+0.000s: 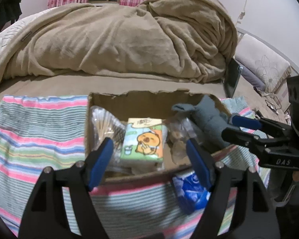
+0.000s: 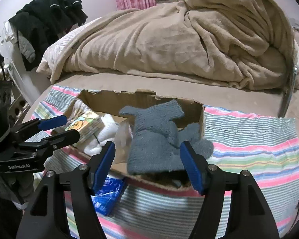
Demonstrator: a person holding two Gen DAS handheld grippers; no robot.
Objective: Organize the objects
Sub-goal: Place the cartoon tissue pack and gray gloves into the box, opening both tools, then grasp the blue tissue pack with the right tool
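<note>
Cardboard box [image 1: 149,99] sits mid-frame on a striped cloth [image 1: 39,131] on the bed, holding a tissue pack [image 1: 143,139] and grey cloth [image 2: 155,135]. A blue packet [image 1: 191,191] lies just outside it. Left hand-held gripper [image 1: 149,159] and right hand-held gripper [image 2: 147,165] gape wide, gripping nothing.

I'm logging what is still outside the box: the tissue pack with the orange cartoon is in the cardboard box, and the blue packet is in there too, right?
Not quite. The tissue pack is in the cardboard box, but the blue packet lies outside it, on the striped cloth in front of the box's near wall. The left wrist view shows this; the right wrist view agrees.
</note>
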